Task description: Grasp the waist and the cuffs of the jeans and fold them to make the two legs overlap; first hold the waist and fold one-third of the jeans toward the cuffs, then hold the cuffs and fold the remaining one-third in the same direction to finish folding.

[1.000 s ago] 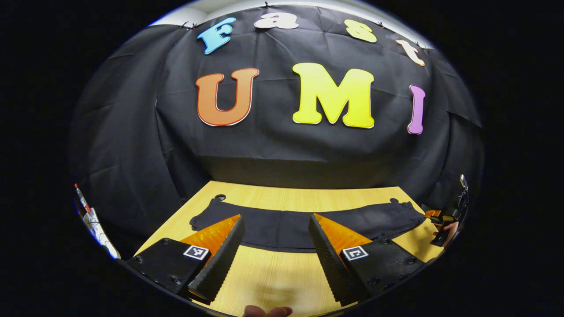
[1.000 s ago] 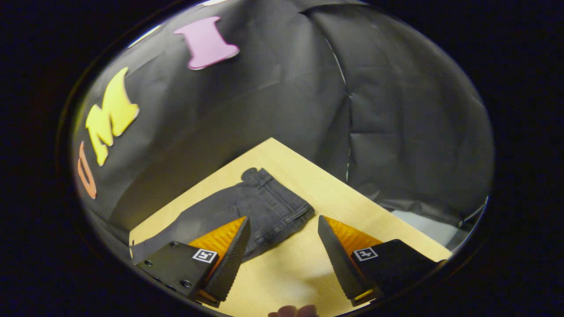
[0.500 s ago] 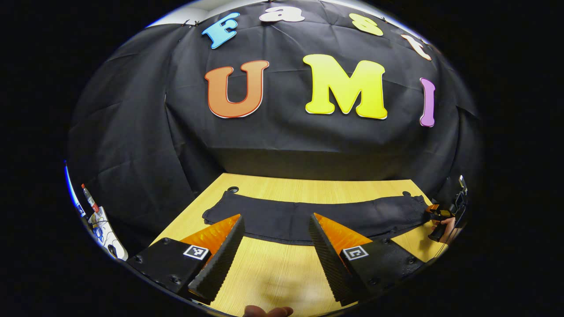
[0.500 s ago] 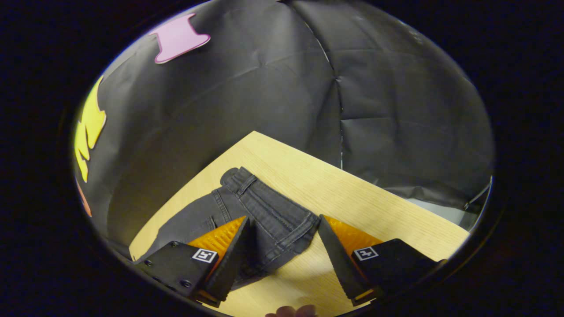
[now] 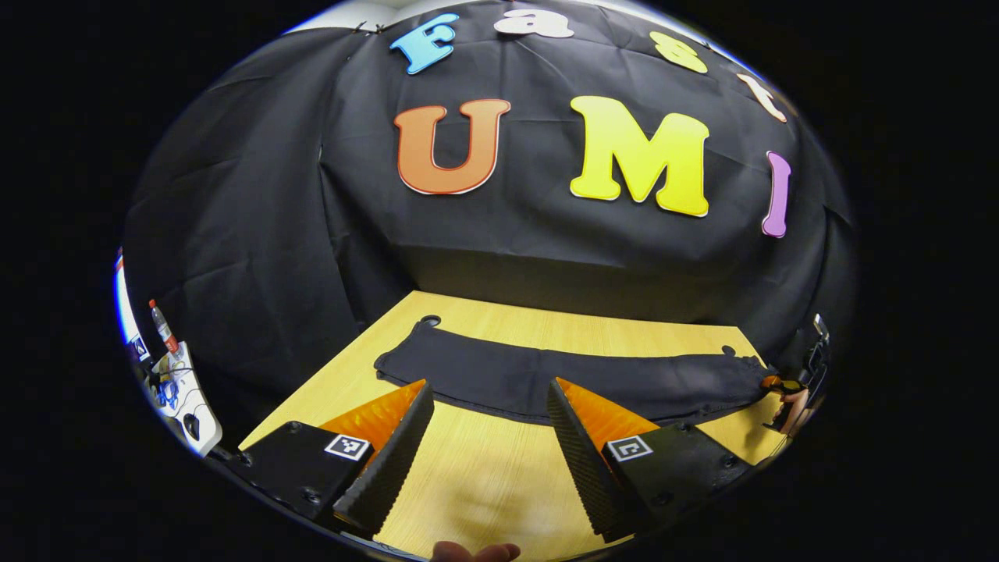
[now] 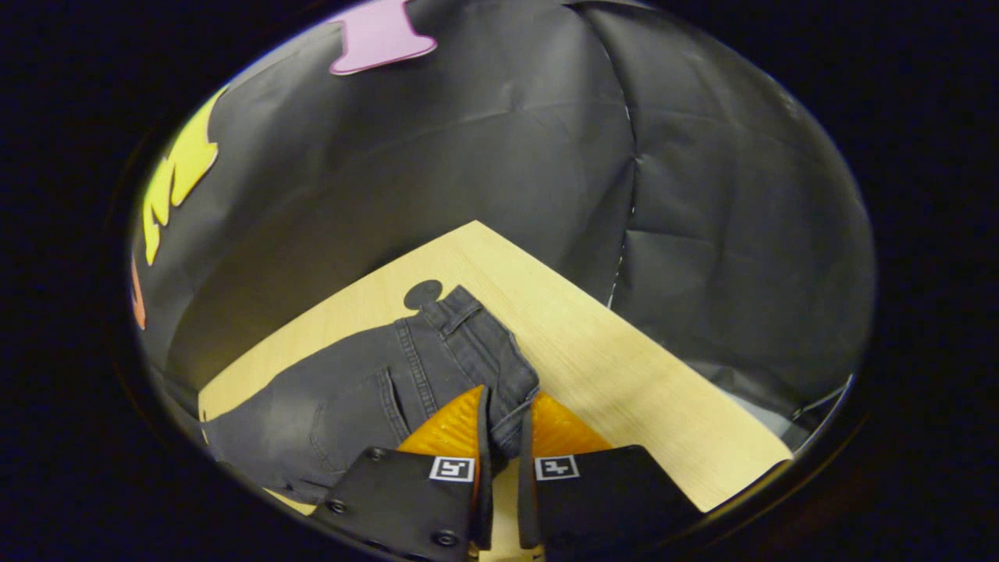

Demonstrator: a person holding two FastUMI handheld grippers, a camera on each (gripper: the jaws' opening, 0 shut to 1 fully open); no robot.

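On the table (image 5: 484, 484): dark jeans (image 5: 546, 378) lay stretched flat.
Left gripper (image 5: 488, 437): jaws stood wide apart, holding nothing.
Right gripper (image 6: 503, 453): fingers pinched the jeans' waist (image 6: 507, 398).

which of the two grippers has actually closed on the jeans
The right gripper: its fingers are pinched on the waist corner of the jeans. The left gripper is wide open above the table, short of the jeans.
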